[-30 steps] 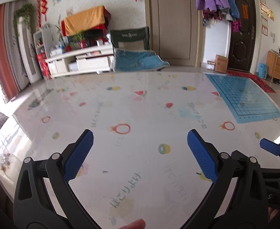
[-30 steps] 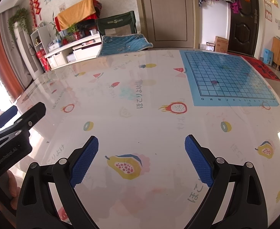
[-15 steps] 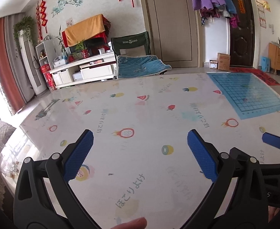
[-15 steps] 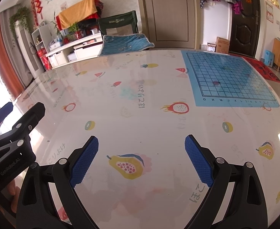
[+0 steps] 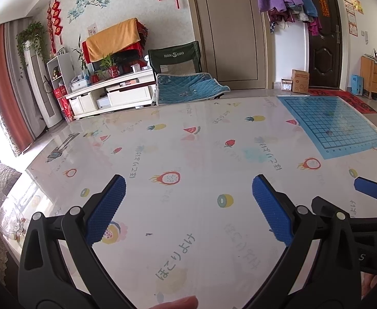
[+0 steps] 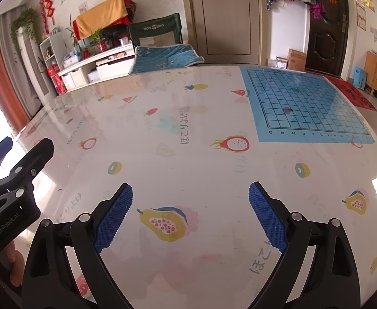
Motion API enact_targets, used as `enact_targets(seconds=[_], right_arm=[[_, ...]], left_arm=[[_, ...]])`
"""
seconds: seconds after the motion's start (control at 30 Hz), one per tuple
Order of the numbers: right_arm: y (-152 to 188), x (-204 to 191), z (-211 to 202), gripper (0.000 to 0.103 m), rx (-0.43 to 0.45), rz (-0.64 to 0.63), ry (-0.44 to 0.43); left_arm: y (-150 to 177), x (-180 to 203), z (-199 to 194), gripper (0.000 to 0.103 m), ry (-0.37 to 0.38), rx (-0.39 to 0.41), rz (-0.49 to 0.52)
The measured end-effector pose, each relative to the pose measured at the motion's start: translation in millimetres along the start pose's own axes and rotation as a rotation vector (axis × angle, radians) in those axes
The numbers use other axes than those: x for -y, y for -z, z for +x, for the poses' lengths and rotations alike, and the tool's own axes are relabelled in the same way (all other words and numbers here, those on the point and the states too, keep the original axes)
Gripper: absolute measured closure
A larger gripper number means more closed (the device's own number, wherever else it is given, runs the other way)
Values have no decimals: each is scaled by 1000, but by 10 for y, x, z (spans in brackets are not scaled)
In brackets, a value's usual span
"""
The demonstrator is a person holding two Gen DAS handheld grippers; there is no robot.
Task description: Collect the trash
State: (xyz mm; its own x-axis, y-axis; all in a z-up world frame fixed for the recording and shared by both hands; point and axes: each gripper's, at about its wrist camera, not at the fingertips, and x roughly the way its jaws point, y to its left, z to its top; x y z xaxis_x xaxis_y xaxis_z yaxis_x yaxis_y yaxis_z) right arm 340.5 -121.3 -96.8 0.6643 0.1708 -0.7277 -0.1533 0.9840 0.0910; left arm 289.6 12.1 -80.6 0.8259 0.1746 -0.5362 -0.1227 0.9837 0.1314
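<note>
Both grippers hang side by side above the table's near edge, the left gripper point(image 5: 188, 206) and right gripper point(image 6: 190, 211) each with jaws spread wide, holding nothing.

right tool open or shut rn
Open. In the right wrist view the right tool has its blue pads spread wide, only bare table between them.

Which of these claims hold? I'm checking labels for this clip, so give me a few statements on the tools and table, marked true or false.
1. The left tool is open. True.
2. The right tool grips a piece of trash. False: it is open, with nothing between its fingers.
3. A blue grid mat lies on the table. True.
4. Trash is piled on the grid mat. False: no trash shows on it.
5. A green chair stands beyond the table. True.
</note>
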Motion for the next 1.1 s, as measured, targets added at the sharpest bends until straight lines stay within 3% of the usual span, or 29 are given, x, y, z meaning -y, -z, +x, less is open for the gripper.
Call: enact_targets(seconds=[1.1], right_arm=[[-11,-1,5,12,-1,-5,-2]], left_arm=[[-16,-22,18,7,5,-13,-10]])
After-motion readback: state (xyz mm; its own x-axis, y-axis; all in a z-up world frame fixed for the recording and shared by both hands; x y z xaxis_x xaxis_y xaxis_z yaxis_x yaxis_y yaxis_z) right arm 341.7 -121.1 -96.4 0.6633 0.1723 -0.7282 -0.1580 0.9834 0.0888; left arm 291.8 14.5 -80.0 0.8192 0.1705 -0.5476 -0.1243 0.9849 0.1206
